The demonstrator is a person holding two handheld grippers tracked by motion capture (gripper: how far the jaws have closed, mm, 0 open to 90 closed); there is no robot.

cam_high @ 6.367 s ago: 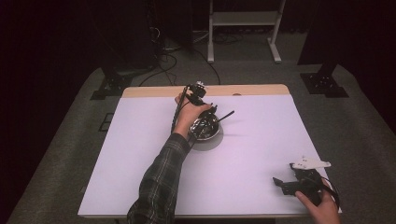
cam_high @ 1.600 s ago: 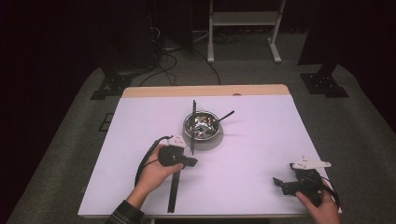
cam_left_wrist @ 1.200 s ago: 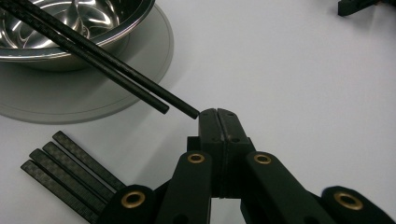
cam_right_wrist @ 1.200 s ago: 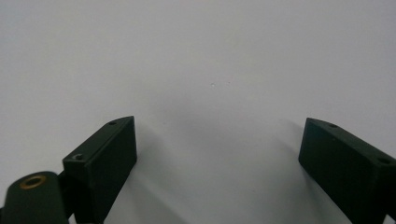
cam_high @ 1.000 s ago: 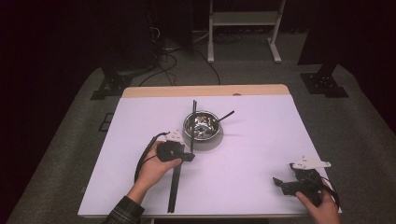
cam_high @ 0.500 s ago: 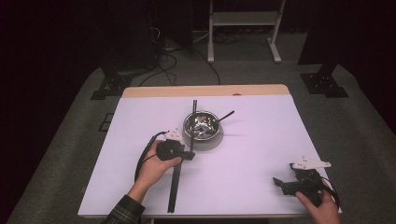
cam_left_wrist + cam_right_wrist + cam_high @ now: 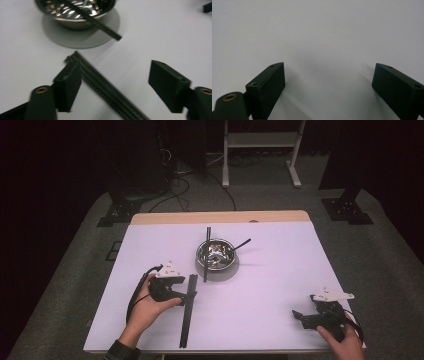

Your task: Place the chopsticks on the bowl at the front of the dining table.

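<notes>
Jaws, left gripper [image 7: 115, 80]: spread wide, nothing clamped between them. Black slotted strip [image 7: 107, 87] lies flat on the tabletop and runs slantwise through the gap; it passes right by the inner face of one jaw, though contact cannot be told, and stands well clear of the other. Its far end stops just short of the steel bowl [image 7: 75, 12].

Jaws, right gripper [image 7: 328, 87]: spread wide, holding nothing, bare tabletop between and beyond them.

Steel bowl [image 7: 216, 255], landmark: round, shiny, standing on a grey disc [image 7: 82, 37] slightly wider than itself. Second black strip [image 7: 206, 254] rests across its rim, one end overhanging on the near side, the other on the far side. Dark utensil handle [image 7: 242, 244] juts from the bowl to the right and away.

Left gripper [image 7: 175, 287], high view: near-left of the bowl, held in the person's left hand [image 7: 150, 306], with a cable looping off its left side. Black slotted strip [image 7: 188, 311] begins beside this gripper, near the bowl's near-left side, and extends from there toward the table's near edge.

Right gripper [image 7: 305, 316], high view: well apart from the bowl, toward the near-right corner, held in the right hand [image 7: 342, 340]; grey three-cornered plate on top.

Surface: white tabletop [image 7: 280, 285], with a bare wooden band [image 7: 220, 217] along the edge beyond the bowl.

Room: grey carpet [image 7: 75, 285] around the table, dark surroundings, a white frame stand [image 7: 260, 140] and loose floor cables [image 7: 200, 180] far beyond the bowl, black floor brackets [image 7: 347, 210] at either side.
</notes>
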